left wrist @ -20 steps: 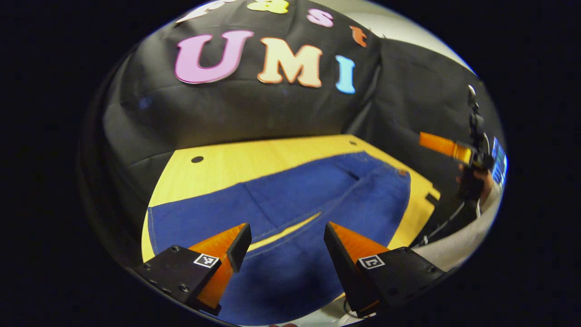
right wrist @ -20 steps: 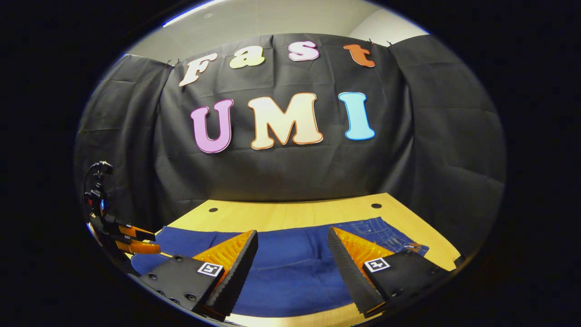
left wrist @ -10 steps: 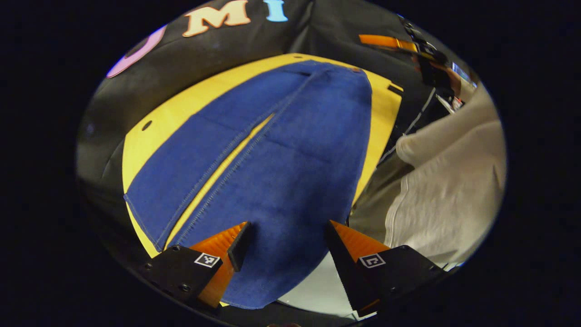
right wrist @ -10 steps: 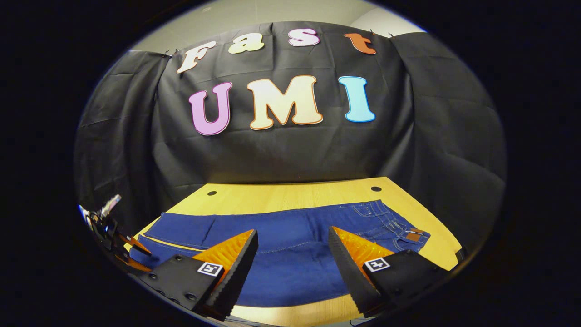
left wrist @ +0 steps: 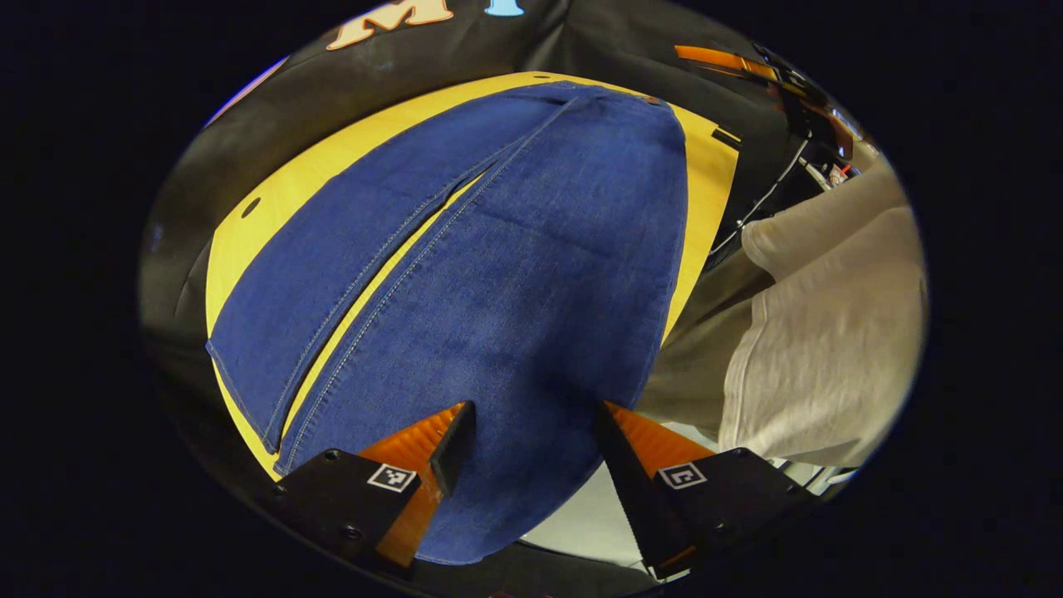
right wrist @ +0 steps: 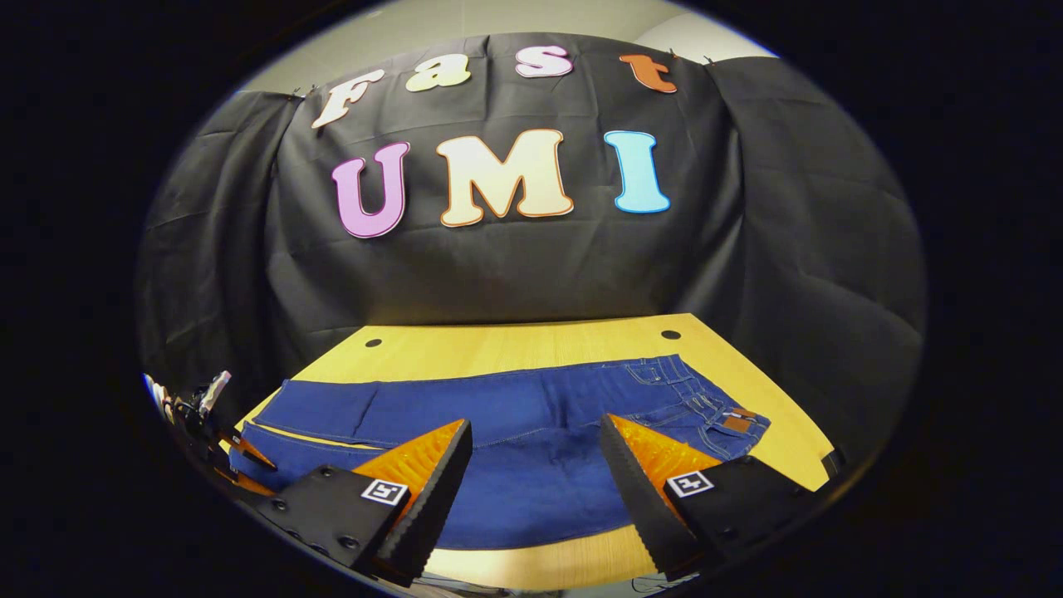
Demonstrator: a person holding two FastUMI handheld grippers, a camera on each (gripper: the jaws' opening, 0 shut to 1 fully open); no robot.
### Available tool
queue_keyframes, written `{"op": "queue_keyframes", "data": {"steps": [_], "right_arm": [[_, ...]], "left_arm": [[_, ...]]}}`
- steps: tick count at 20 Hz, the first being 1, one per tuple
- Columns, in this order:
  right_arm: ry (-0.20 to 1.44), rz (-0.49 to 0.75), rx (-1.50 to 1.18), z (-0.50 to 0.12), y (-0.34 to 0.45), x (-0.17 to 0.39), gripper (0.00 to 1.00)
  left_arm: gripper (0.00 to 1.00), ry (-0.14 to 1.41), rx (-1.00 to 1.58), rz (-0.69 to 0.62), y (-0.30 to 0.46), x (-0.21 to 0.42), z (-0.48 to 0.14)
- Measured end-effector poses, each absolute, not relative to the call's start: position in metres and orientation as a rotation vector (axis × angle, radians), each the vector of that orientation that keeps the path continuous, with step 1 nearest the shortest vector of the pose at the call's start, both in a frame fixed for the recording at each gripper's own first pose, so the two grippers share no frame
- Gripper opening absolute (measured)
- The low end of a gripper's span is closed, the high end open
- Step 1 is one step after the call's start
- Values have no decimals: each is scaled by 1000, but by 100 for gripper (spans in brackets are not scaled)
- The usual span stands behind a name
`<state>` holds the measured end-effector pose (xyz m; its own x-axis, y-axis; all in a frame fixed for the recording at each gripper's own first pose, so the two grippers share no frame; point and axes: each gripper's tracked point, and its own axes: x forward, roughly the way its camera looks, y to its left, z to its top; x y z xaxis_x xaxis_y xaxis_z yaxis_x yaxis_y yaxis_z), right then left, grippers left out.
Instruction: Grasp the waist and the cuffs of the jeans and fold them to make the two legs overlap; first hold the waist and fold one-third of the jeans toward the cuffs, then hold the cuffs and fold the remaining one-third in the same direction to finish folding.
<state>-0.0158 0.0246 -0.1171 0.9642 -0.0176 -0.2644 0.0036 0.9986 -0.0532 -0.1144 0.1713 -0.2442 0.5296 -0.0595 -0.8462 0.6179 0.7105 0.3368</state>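
The jeans (left wrist: 465, 274) are lying flat on the yellow wooden table (right wrist: 515, 349), with the two legs side by side and a thin strip of table showing between them. They are made of dark blue denim with light stitching along the seams. I am guessing the cloth is thick and a bit heavy, so it is going to sag and flop when it is lifted, not stay stiff. It is not slippery and it is not going to break. The left gripper (left wrist: 531, 440) is hovering just above the near leg, close to its cuff (left wrist: 482, 548), which is hanging a little over the table edge right below the fingers. Its two fingers are spread apart and are holding nothing. The cuff hem looks like a good place to pinch, because the cloth is doubled and firm there. The right gripper (right wrist: 536, 461) is also spread wide and holding nothing. It is hanging over the near side of the jeans, with the waist (right wrist: 706, 403) just ahead and off to its right. The waistband has belt loops and a small brown patch (right wrist: 736, 423), and I think that thick band is the best spot to grab.
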Motion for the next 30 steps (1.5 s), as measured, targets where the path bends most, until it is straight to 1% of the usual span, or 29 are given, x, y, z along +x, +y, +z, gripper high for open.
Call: {"op": "queue_keyframes", "data": {"steps": [4, 6, 7, 8, 9, 10, 11, 12, 13, 14, 16, 17, 18, 22, 25, 30], "right_arm": [[274, -1, -51, -120, 23, -14, 97], [281, 9, -45, -124, 23, -12, 97], [287, 15, -44, -127, 24, -11, 97], [294, 22, -45, -129, 24, -11, 97], [300, 32, -47, -132, 24, -10, 97], [310, 43, -53, -134, 24, -9, 92], [321, 57, -64, -138, 23, -9, 97], [336, 74, -79, -142, 23, -8, 97], [354, 96, -97, -148, 22, -8, 97], [373, 123, -122, -152, 20, -7, 97], [432, 187, -190, -167, 11, -6, 97], [469, 224, -236, -179, 5, -6, 95], [512, 253, -287, -191, -6, -4, 99], [712, 360, -459, -232, -65, 6, 98], [848, 446, -555, -259, -95, 8, 99], [1018, 532, -645, -289, -133, 8, 99]], "left_arm": [[88, 919, 656, -426, 168, -113, -246], [80, 918, 653, -415, 168, -114, -246], [78, 921, 649, -410, 168, -113, -245], [66, 919, 646, -409, 167, -111, -245], [60, 913, 643, -414, 163, -108, -246], [43, 904, 639, -424, 158, -107, -248], [26, 909, 636, -428, 157, -108, -248], [10, 915, 628, -428, 157, -106, -248], [7, 924, 608, -424, 158, -105, -249], [1, 937, 585, -420, 157, -105, -249], [0, 959, 555, -419, 155, -103, -249], [0, 969, 548, -419, 155, -104, -249], [0, 977, 545, -415, 156, -104, -249], [0, 1008, 568, -397, 157, -103, -249], [0, 1040, 540, -370, 157, -102, -249], [0, 1092, 527, -342, 157, -102, -250]]}}
